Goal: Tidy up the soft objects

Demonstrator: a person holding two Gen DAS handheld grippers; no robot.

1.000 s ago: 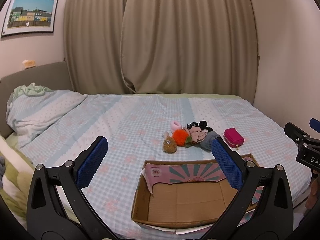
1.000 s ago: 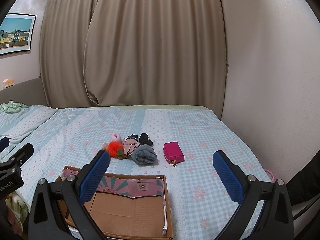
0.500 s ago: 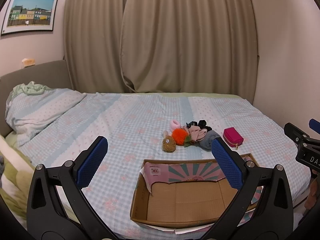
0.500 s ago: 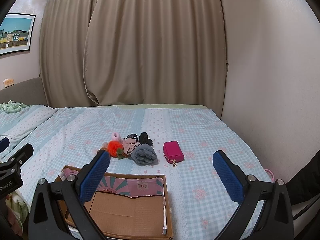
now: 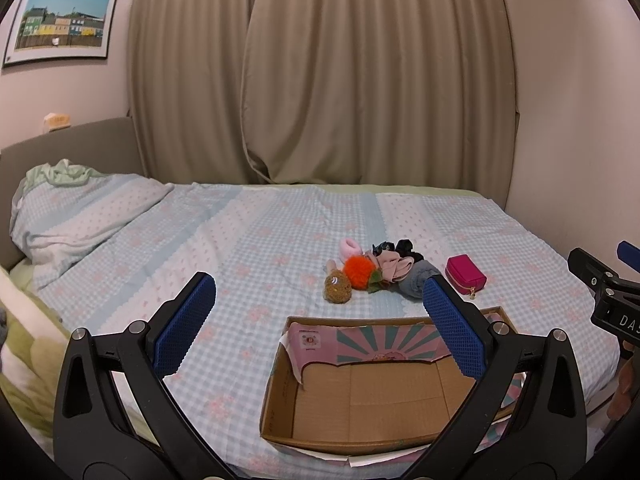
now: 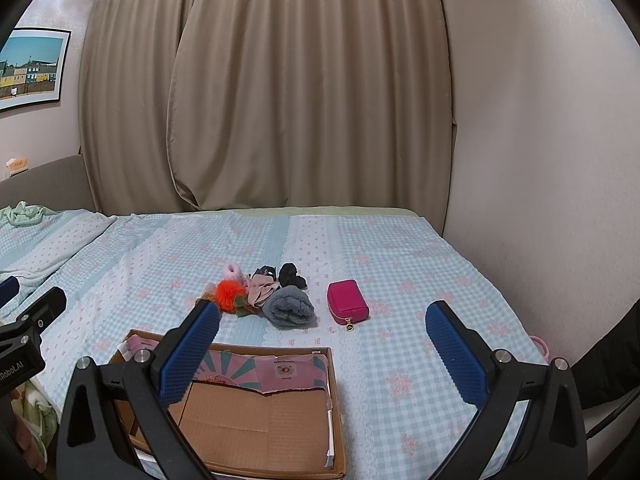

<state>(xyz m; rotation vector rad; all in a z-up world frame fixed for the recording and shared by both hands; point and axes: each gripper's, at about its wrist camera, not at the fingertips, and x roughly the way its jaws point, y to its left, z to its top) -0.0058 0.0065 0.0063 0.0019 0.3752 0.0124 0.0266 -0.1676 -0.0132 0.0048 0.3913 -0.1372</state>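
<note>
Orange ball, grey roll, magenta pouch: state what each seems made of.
Orange ball: fluffy fur-like pompom, probably synthetic, edges fuzzy. Grey roll: plush fleece or terry, matte, nubby surface. Magenta pouch: smooth, probably faux leather, with gold zipper pull.

Bed cover: pale blue/white gingham w/ pink flower motifs. Cardboard box: brown inside, flap w/ pink & teal sunburst. Pouch: magenta, gold zip pull. Pom-pom: bright orange, green bit. Rolled towel: grey. Scrunchie: black. Curtains: beige. Gripper pads: blue.
</note>
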